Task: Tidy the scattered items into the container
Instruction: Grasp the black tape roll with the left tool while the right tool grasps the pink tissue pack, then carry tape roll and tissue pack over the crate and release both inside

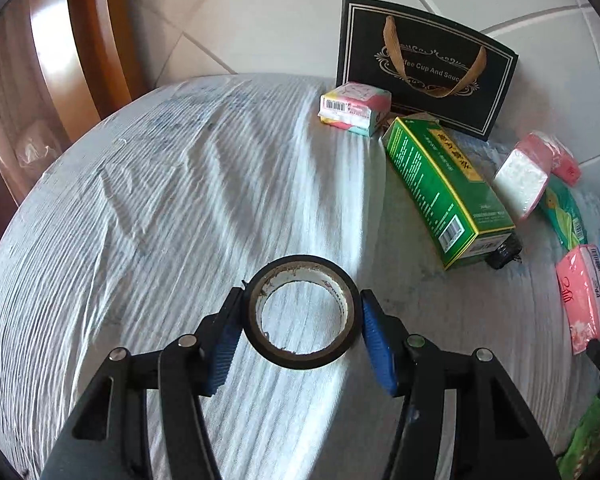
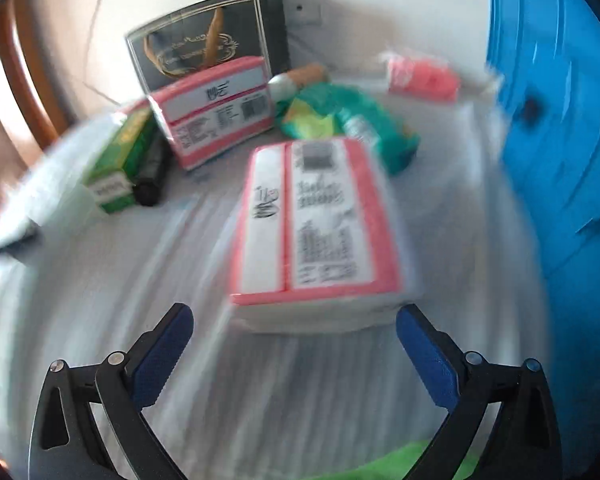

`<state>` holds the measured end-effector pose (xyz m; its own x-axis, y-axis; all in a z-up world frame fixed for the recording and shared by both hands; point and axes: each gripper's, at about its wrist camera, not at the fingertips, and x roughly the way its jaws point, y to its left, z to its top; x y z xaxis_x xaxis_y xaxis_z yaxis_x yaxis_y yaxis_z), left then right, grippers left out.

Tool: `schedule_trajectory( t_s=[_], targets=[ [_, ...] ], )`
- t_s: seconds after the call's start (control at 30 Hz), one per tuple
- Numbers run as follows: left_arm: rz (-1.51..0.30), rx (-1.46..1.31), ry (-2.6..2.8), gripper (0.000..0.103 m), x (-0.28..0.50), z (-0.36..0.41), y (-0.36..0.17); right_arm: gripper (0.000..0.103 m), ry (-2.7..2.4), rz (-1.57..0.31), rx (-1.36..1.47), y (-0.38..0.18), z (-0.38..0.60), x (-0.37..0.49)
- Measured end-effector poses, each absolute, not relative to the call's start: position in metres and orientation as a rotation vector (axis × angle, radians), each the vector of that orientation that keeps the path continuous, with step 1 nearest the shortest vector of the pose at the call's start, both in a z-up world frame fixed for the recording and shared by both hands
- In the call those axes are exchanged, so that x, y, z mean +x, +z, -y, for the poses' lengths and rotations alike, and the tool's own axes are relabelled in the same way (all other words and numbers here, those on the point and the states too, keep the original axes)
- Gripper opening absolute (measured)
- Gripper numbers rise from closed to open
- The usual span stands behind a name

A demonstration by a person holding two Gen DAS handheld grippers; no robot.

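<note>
Both tongs show in their own wrist views. Left tongs [image 1: 302,314] are clenched on a black tape roll [image 1: 300,312], one blue pad pressing each side of the ring, and the roll looks to be held a little above the white cloth [image 1: 160,200], though whether it touches cannot be told. Right tongs [image 2: 294,334] are released, the blue pads spread wide with nothing between them, just short of the near end of a pink tissue pack [image 2: 316,224] lying flat on the cloth; this view is blurred.

Going from largest to smallest: the cloth covers a round table and is wrinkled and streaked with shadow. A blue container [image 2: 552,112] fills the right side of the right wrist view, beside the table edge. A black paper bag [image 1: 424,68] with a gold ribbon handle stands upright at the far edge, against the tiled wall. A long green box [image 1: 444,192] lies on its side in front of the bag, with a dark object [image 1: 506,254] touching its near end. A second pink tissue pack [image 2: 216,112] leans tilted between the green box and the bag. A green packet [image 2: 352,124] lies beyond the flat pack, and a small pink packet [image 2: 422,74] sits near the container. A small pink and white pack [image 1: 354,108] rests just left of the bag.
</note>
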<state>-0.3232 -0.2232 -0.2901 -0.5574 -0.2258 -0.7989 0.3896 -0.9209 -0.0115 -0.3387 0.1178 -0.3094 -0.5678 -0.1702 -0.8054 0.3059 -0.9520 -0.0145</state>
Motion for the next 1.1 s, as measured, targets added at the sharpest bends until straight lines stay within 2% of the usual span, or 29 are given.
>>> schedule_trajectory(
  t_s=[0.03,0.07,0.2,0.33,0.37,0.4,0.53,0.67,0.83,1.1],
  targets=[
    [-0.245,1.235,-2.493,0.056,-0.324,0.218,-0.288,0.103,-2.619,-0.324,1.283,-0.310,-0.115,-0.343],
    [-0.216,1.236,-2.494,0.056,-0.328,0.212,-0.288,0.103,-2.630,-0.346,1.283,-0.311,-0.116,-0.349],
    [-0.213,1.253,-2.503,0.056,-0.333,0.204,-0.298,0.103,-2.568,-0.137,1.346,-0.320,-0.127,-0.376],
    [-0.278,1.233,-2.496,0.056,-0.307,0.218,-0.302,0.103,-2.539,-0.134,1.380,-0.338,-0.115,-0.390],
    [-0.294,1.230,-2.497,0.056,-0.304,0.223,-0.301,0.102,-2.548,-0.149,1.387,-0.340,-0.113,-0.392],
    [-0.309,1.230,-2.495,0.056,-0.302,0.227,-0.299,0.090,-2.550,-0.162,1.389,-0.339,-0.110,-0.390],
    [-0.283,1.197,-2.523,0.056,-0.291,0.230,-0.279,0.089,-2.535,-0.131,1.365,-0.329,-0.099,-0.364],
    [-0.189,1.173,-2.579,0.056,-0.270,0.230,-0.256,0.088,-2.470,-0.096,1.340,-0.313,-0.075,-0.321],
    [-0.174,1.186,-2.691,0.056,-0.240,0.232,-0.234,0.088,-2.448,-0.125,1.317,-0.287,-0.034,-0.273],
    [-0.091,1.208,-2.848,0.056,-0.188,0.217,-0.191,0.088,-2.597,-0.145,1.188,-0.201,0.016,-0.185]
  ],
)
